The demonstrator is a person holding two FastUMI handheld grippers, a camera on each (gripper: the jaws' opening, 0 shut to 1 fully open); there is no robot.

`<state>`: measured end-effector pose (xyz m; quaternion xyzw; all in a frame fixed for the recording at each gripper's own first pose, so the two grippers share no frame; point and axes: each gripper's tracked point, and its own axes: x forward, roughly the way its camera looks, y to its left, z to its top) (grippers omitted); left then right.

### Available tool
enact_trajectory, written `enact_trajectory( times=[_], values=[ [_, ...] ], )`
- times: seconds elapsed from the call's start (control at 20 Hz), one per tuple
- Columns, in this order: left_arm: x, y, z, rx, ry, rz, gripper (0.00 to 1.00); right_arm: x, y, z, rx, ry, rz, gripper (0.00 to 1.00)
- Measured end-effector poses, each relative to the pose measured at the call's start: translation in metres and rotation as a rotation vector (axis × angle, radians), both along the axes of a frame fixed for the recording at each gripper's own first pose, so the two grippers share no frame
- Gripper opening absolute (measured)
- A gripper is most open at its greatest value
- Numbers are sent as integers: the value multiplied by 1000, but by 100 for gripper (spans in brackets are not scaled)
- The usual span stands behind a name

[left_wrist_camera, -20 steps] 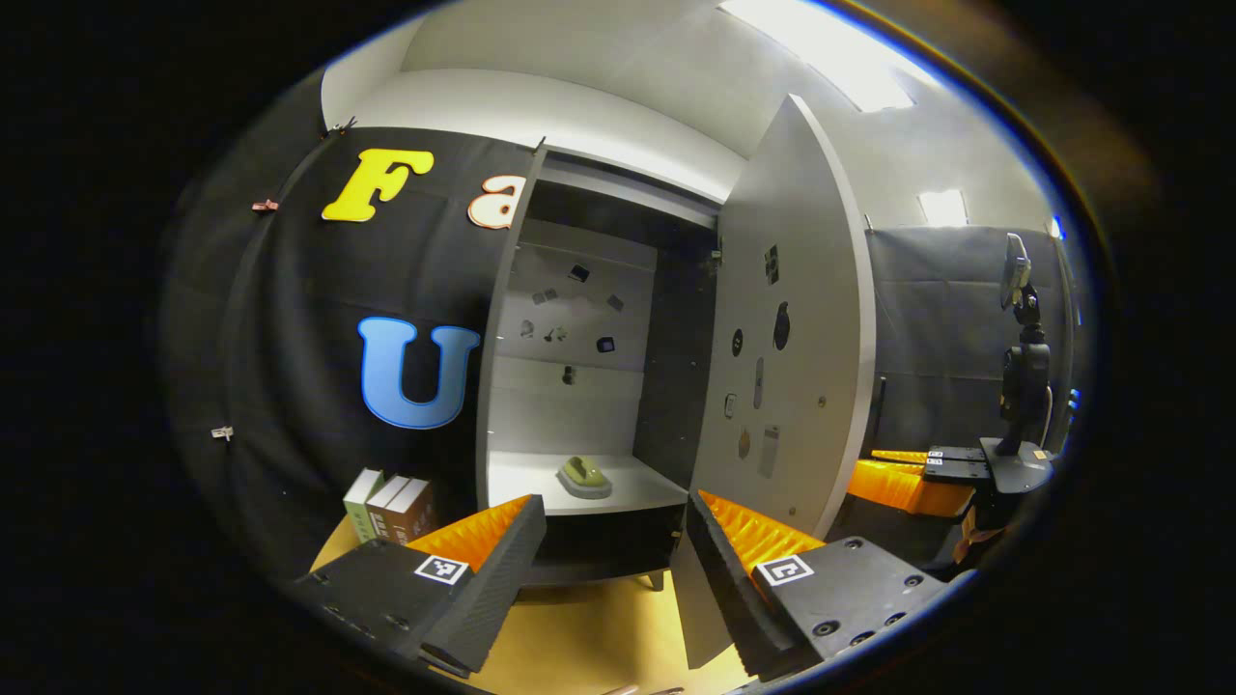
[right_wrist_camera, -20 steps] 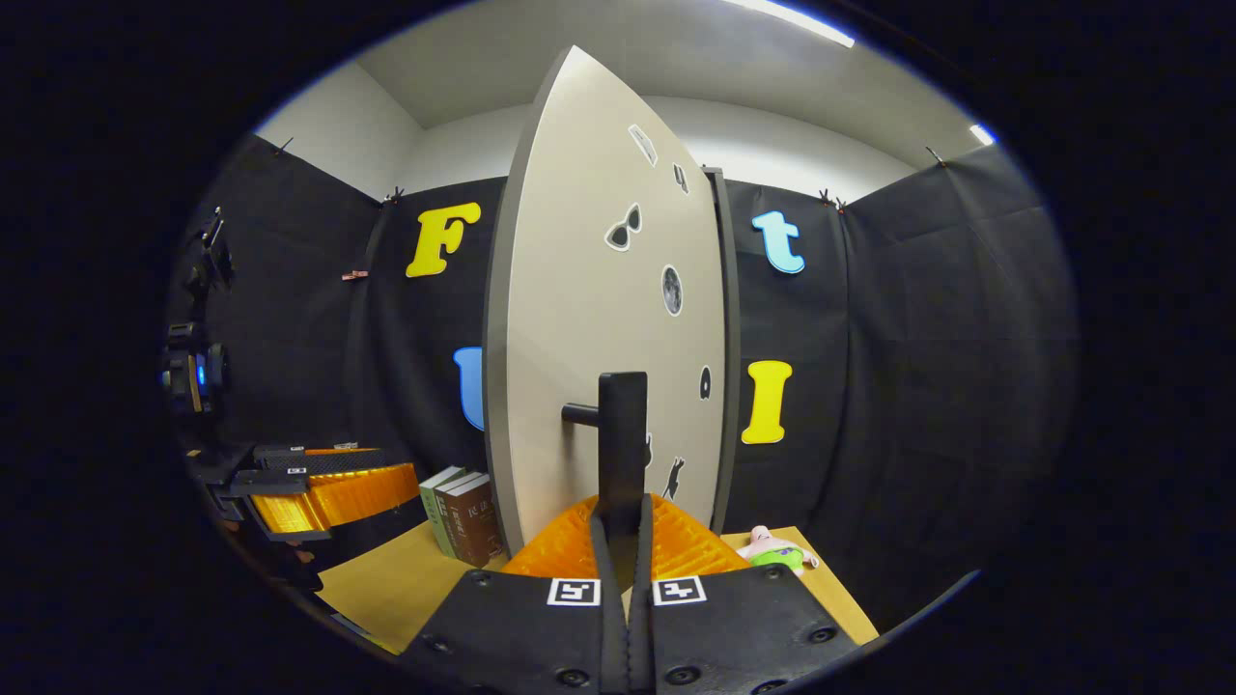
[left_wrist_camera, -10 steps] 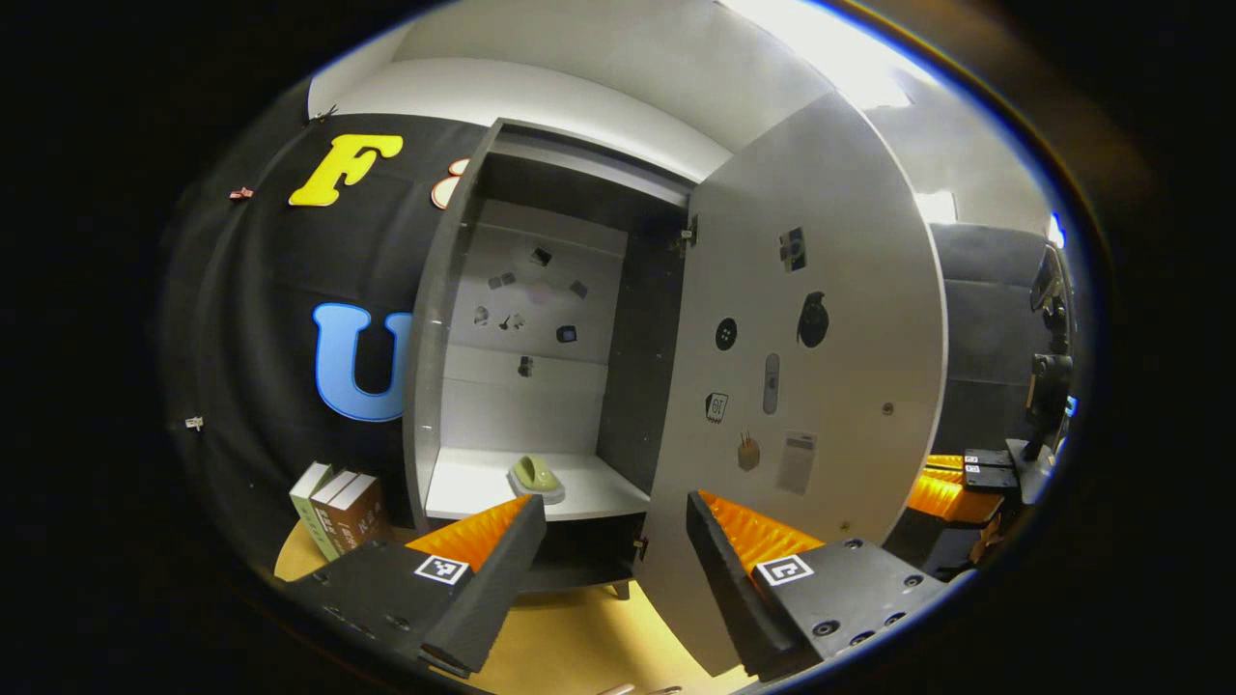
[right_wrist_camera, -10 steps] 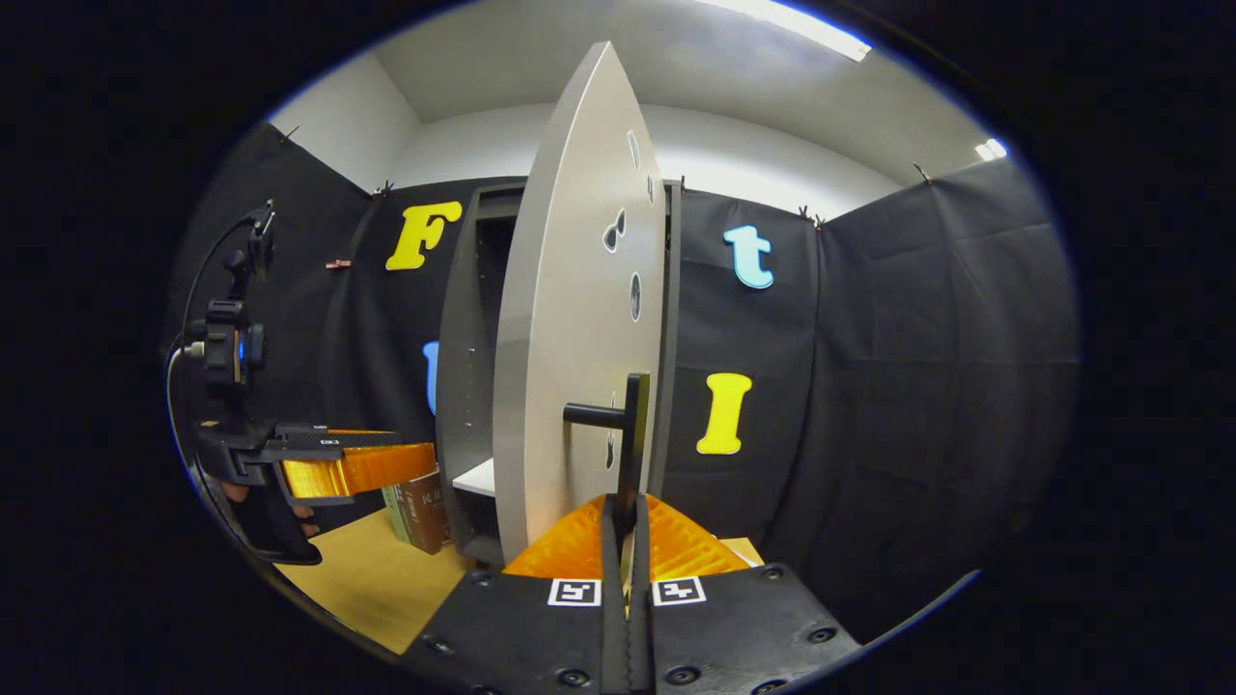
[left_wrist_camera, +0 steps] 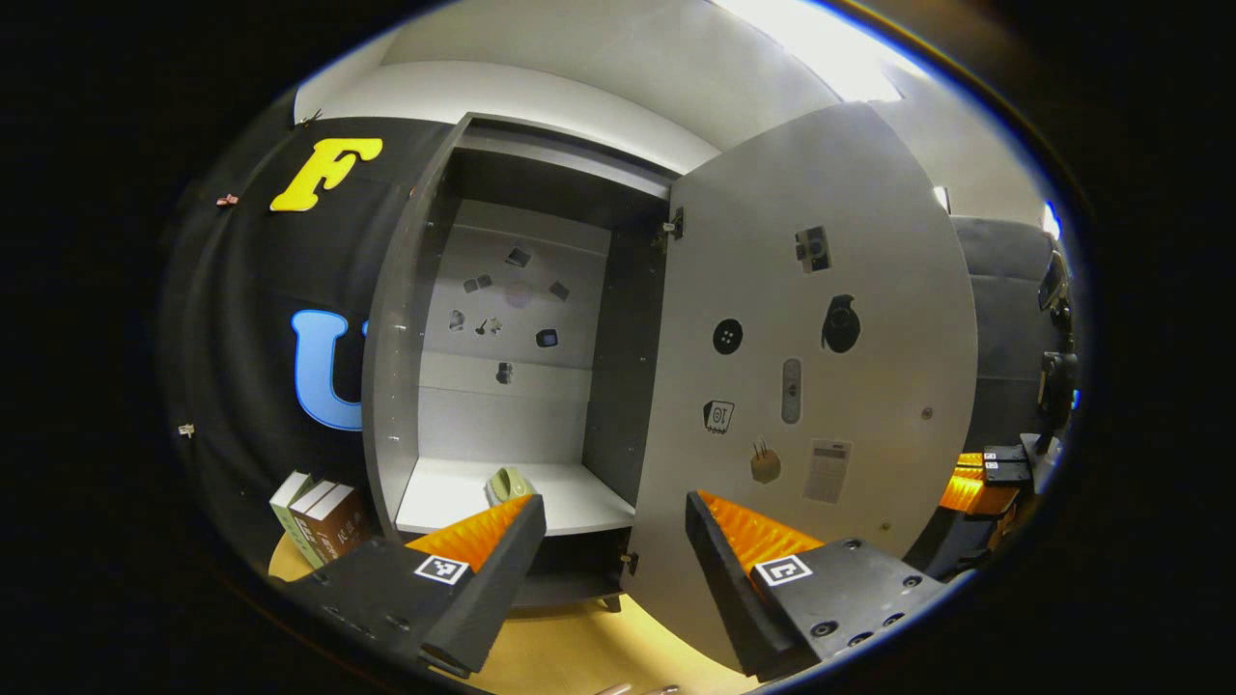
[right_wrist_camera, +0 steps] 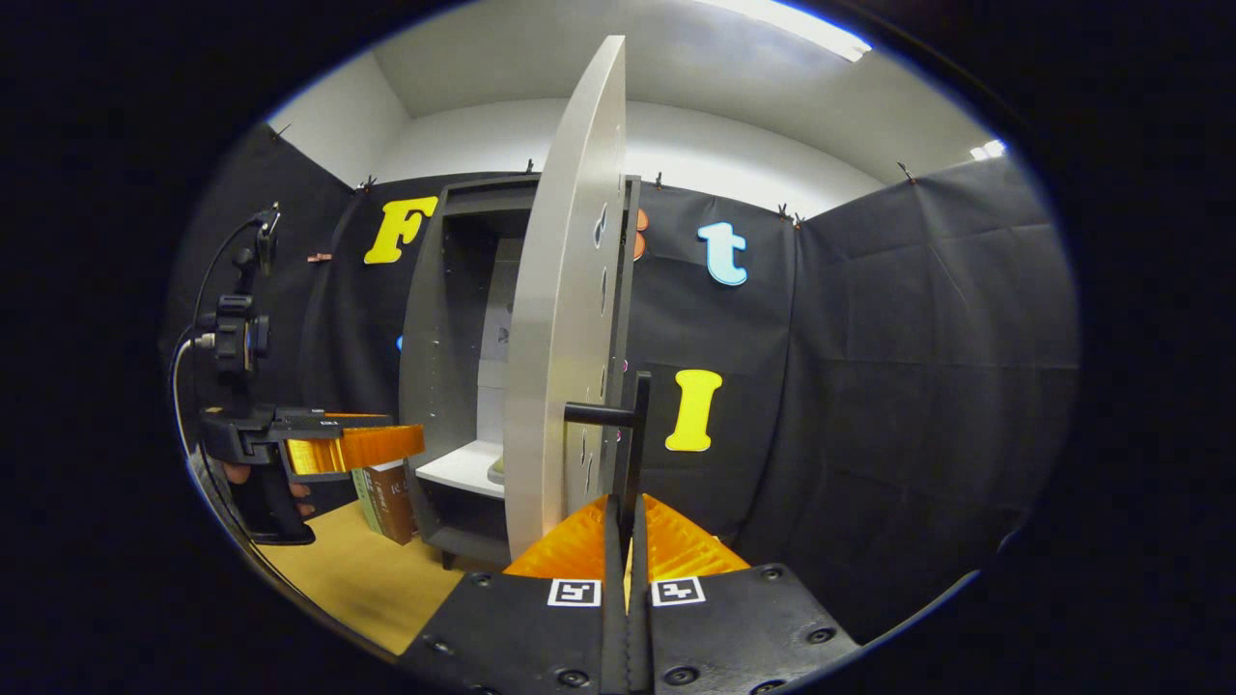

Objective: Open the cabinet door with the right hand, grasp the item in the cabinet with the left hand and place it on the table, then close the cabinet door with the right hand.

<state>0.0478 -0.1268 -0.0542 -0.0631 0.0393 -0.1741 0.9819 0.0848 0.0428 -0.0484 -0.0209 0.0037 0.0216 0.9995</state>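
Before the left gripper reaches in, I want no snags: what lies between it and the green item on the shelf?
In the left gripper view, nothing stands between the open left gripper and the green item: just bare shelf.

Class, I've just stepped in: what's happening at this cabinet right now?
A person is working with a two-finger tool in each hand. The right tool is shut on the black handle of the cabinet door, which is swung wide open. The left tool is open and points at the cabinet, not yet inside it. A small green item lies on the shelf, untouched. Books stand on the table beside the cabinet.
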Motion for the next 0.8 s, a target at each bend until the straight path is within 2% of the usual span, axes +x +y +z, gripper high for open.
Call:
enact_trajectory(
  times=[0.1, 0.15, 0.2, 0.25, 0.3, 0.35, 0.4, 0.5, 0.65, 0.8],
  values=[
    [5, 1, -3, 11, 7, 10, 92, -1, 1, -1, -15, -5, 6, 5],
    [8, 1, -3, 18, 8, 12, 87, 0, -1, 0, -29, -8, 9, 4],
    [11, 2, -4, 25, 9, 15, 87, 2, -4, 0, -38, -8, 6, 5],
    [15, 4, -4, 33, 9, 19, 92, 4, -6, 1, -41, -4, 2, 4],
    [18, 6, -3, 42, 6, 24, 87, 3, -7, 0, -37, 2, 2, 4],
    [22, 9, -2, 52, 1, 28, 92, -2, -5, -3, -31, 6, 7, 5],
    [27, 12, -2, 61, -3, 28, 87, -8, -5, -5, -34, 6, 10, 5],
    [36, 15, -3, 71, -10, 17, 92, -14, -6, -7, -61, 6, 6, 5],
    [52, 31, -9, 79, -6, 36, 91, -24, -40, -10, -136, 13, -99, 5],
    [69, 38, -16, 106, 10, 42, 91, -42, -83, -15, -121, 24, -269, 5]
  ],
)
